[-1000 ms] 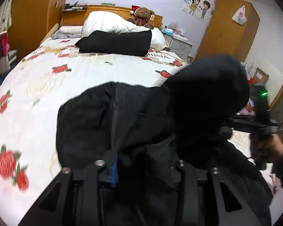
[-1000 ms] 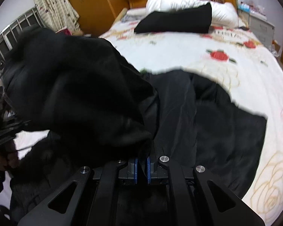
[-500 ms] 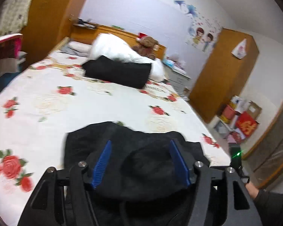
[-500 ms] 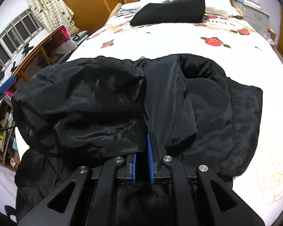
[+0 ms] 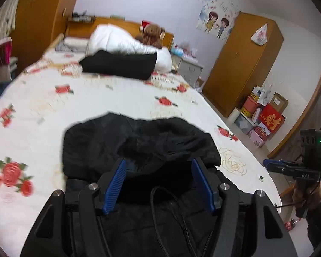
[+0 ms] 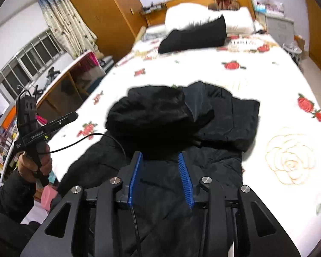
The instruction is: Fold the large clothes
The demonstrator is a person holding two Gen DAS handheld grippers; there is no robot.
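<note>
Right wrist view: black coat (image 6: 203, 124) lay on bed (image 6: 267, 68), top folded over, lower half unfolded. Both grippers (image 5: 159, 182) (image 6: 160, 171) released, empty.

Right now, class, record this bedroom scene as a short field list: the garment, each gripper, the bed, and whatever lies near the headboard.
garment: black jacket, upper part folded over, lying on the bed
left gripper: open, holding nothing
right gripper: open, holding nothing
bed: white cover with red roses
near headboard: folded black garment, white pillow, teddy bear
</note>
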